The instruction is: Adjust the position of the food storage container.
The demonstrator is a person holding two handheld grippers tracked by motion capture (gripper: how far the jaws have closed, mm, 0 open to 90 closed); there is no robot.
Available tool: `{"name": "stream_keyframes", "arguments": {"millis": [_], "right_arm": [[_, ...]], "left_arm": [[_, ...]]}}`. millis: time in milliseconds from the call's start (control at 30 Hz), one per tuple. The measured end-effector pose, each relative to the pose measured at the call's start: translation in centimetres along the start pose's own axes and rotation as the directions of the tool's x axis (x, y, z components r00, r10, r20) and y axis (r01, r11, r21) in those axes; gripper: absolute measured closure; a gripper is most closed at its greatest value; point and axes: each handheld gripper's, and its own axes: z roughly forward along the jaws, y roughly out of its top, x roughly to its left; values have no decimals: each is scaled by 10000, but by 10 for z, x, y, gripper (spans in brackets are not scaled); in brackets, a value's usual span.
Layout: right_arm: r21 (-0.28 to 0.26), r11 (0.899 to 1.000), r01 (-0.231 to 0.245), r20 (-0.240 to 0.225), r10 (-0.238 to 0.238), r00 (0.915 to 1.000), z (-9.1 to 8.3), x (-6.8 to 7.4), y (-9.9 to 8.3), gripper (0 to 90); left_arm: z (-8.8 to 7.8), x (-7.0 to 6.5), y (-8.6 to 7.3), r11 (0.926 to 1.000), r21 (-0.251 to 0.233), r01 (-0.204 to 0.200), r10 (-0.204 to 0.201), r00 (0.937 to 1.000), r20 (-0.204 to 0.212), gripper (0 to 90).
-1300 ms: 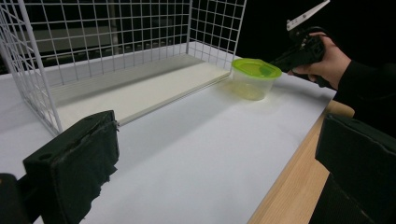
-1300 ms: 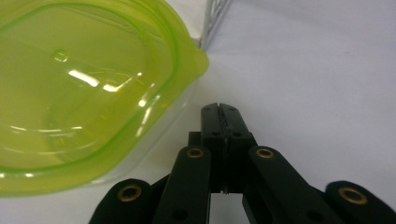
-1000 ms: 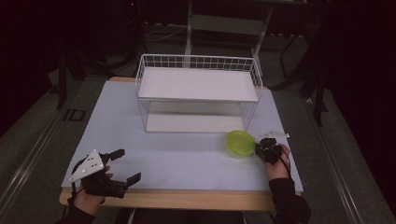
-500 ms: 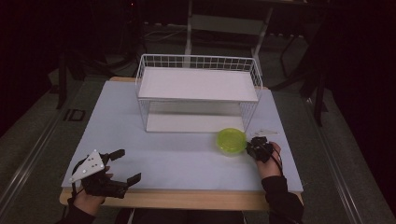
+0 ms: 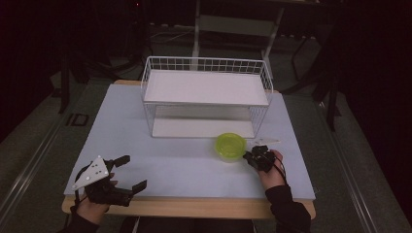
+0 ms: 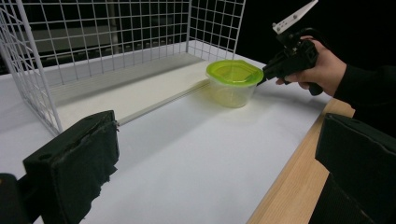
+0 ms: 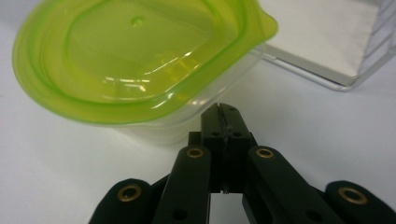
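Round clear plastic container with translucent lime-green lid, upright on the white table, right of centre. Lid seated on top, with a small pointed tab at one edge; raised ring moulded into its top, and a tiny dimple near the middle. Walls clear, faintly yellow-tinted; contents cannot be made out. Sits just in front of the near right corner of the white wire rack with two white shelves, apart from it. Shut right tongs touch its near-right side, under the lid rim.
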Motion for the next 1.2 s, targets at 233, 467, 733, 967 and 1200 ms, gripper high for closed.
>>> {"name": "stream_keyframes", "arguments": {"millis": [233, 467, 733, 967, 1200], "right_arm": [[54, 9999, -141, 232, 140, 9996, 1, -2, 0, 900], [17, 9996, -276, 742, 274, 9969, 8, -16, 5, 899], [-11, 9996, -268, 187, 269, 9995, 19, -12, 13, 897], [-60, 10000, -66, -161, 65, 9998, 26, 3, 19, 897], [29, 9991, 419, -710, -416, 9966, 39, 27, 27, 894]], "left_arm": [[0, 0, 0, 10000, 2, 8, -8, 10000, -2, 5], [1, 0, 0, 10000, 39, -16, 16, 10000, -4, 5], [0, 0, 0, 10000, 34, 16, -16, 10000, 26, 5], [0, 0, 0, 10000, 41, 5, -5, 10000, 38, 5], [0, 0, 0, 10000, 54, -16, 16, 10000, 57, 5]]}}
